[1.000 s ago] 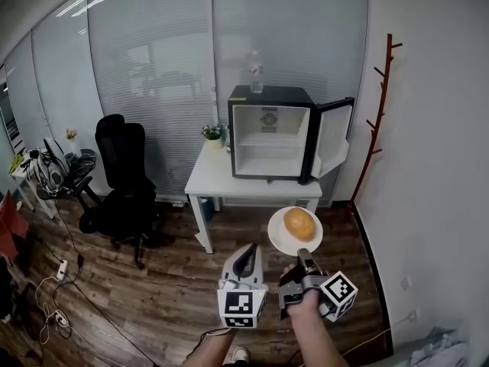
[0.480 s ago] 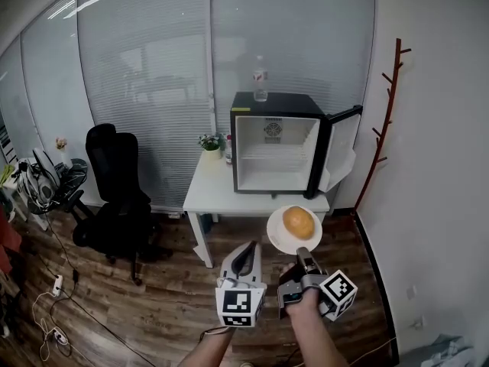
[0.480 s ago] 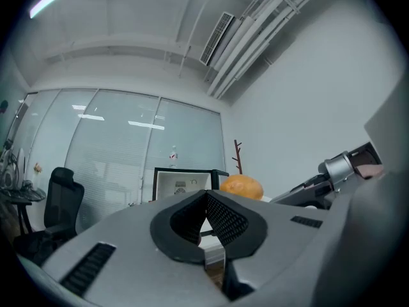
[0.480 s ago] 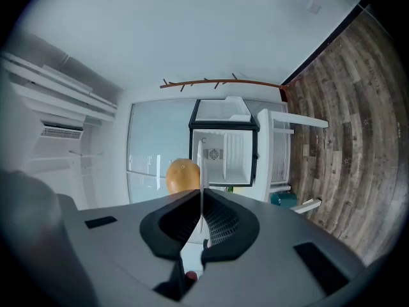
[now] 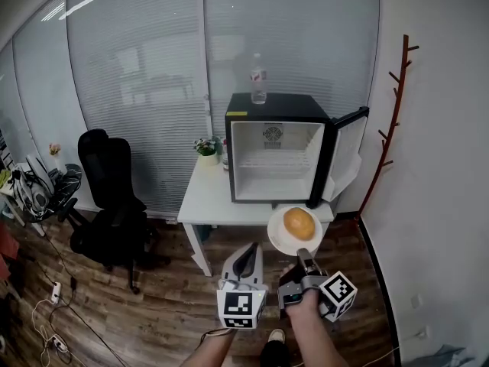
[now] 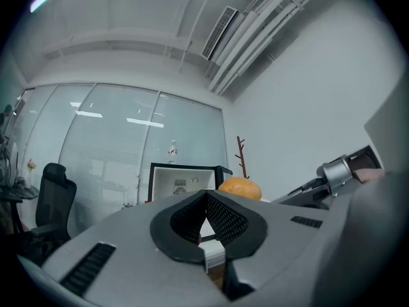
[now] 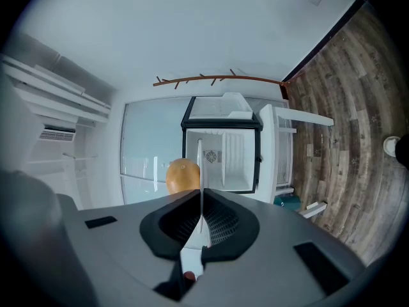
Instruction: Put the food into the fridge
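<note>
Fridge (image 5: 275, 163) now nearer, door (image 5: 348, 155) open; plate (image 5: 276, 236) in right gripper (image 5: 303, 254) holds bun (image 5: 299, 223).

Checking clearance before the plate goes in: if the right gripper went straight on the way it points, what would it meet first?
Probably the open fridge: the right gripper, shut on the plate with the bun, aims into its compartment, and the way there looks free, though depth is unclear.
</note>
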`<state>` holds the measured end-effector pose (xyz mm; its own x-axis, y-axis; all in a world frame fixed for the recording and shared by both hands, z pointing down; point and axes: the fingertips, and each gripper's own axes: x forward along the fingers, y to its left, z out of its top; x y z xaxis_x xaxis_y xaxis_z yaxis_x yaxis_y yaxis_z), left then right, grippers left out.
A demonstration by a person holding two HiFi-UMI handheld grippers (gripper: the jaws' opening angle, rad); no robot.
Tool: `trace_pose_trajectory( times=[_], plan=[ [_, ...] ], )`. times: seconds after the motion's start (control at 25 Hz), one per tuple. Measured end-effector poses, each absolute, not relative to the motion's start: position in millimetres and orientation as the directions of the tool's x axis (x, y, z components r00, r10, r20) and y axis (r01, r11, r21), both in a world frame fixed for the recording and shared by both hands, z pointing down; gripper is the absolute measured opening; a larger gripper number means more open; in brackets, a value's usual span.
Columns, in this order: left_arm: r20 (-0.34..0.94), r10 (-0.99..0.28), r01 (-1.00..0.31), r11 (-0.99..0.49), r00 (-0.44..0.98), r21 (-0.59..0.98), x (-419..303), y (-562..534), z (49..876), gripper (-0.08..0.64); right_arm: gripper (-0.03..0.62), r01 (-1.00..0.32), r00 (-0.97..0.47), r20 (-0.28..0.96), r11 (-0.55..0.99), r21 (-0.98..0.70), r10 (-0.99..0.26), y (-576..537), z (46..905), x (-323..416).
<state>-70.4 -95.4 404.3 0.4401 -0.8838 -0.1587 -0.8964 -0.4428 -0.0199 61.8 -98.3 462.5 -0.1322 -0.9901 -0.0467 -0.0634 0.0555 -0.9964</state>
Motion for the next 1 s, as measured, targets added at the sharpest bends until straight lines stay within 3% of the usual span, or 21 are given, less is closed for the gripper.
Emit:
trace_pose_trajectory(
  times=[1.0],
  plan=[
    [-0.12, -0.926, -0.934, -0.358, 0.358, -0.024, 30.7, -348.7, 396.9, 0.026, 0.034, -0.06, -0.223, -0.004, 0.018, -0.998, -0.975, -362.7, 461.5, 162.3]
  ],
)
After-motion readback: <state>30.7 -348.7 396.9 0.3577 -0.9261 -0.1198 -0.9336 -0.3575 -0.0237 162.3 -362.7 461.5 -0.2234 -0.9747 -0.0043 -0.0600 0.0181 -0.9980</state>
